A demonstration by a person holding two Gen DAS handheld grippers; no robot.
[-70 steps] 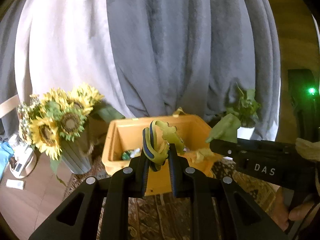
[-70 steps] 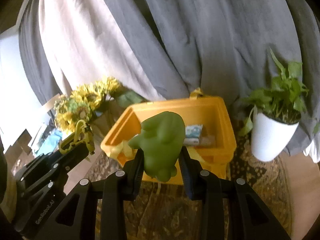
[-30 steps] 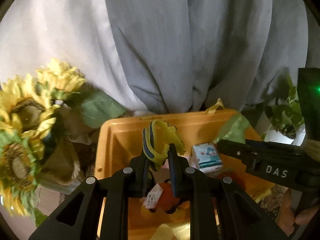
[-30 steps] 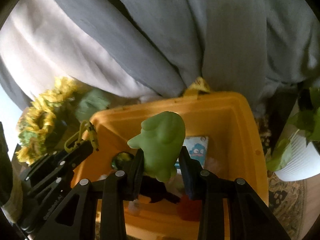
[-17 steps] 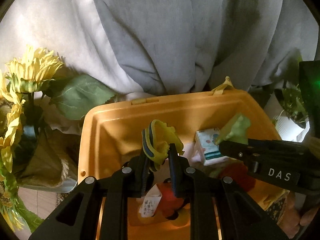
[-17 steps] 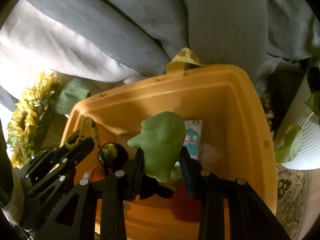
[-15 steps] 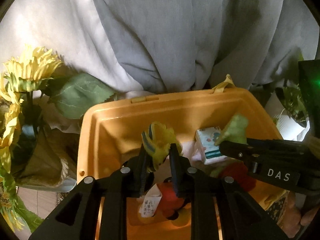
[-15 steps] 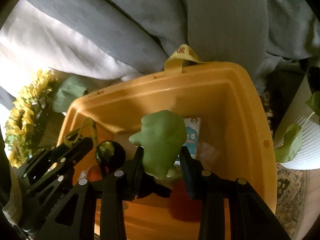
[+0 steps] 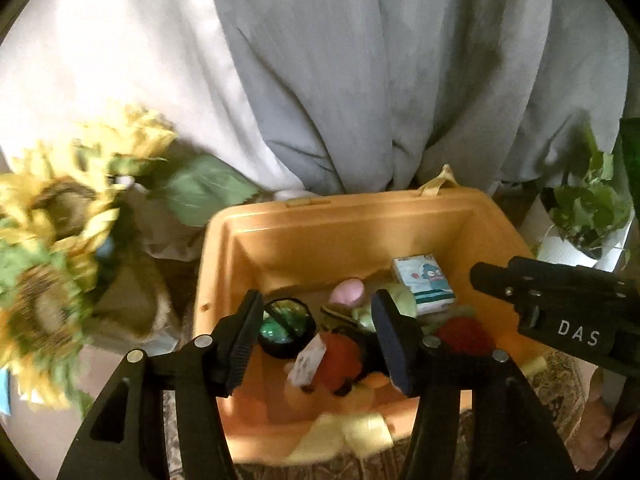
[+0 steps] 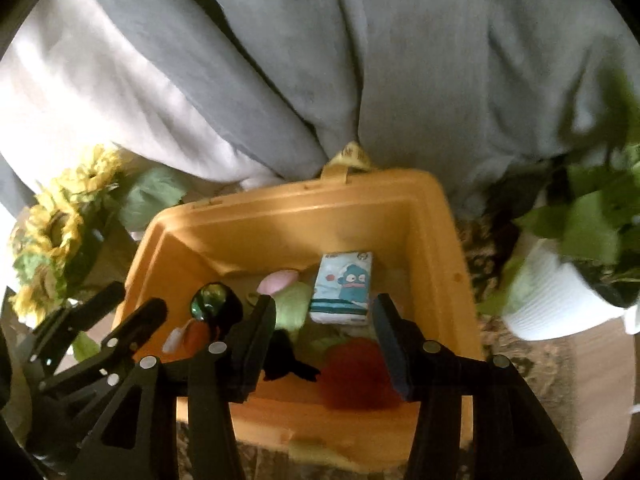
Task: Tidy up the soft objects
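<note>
An orange bin (image 9: 344, 236) (image 10: 288, 216) holds several soft toys. My left gripper (image 9: 316, 316) is open and empty above the bin's left half. My right gripper (image 10: 324, 316) is open and empty above its middle. In the bin lie a light green plush (image 10: 294, 310) (image 9: 400, 300), a pink piece (image 9: 347, 292) (image 10: 278, 280), a red plush (image 9: 464, 334) (image 10: 360, 372), an orange toy with a white tag (image 9: 336, 360), a black-rimmed green round thing (image 9: 282, 330) (image 10: 208, 300) and a light-blue cartoon packet (image 9: 424, 284) (image 10: 344, 286). The striped yellow toy is partly hidden by the right finger.
Grey and white curtains (image 9: 360, 80) hang behind the bin. Sunflowers (image 9: 60, 260) (image 10: 56, 232) stand to its left. A potted plant in a white pot (image 10: 560, 296) (image 9: 588, 216) stands to its right. A patterned rug (image 10: 532, 360) lies under the bin.
Both grippers moved over the bin and opened. The striped yellow toy left the left gripper and the green plush left the right gripper; both now lie in the bin.
</note>
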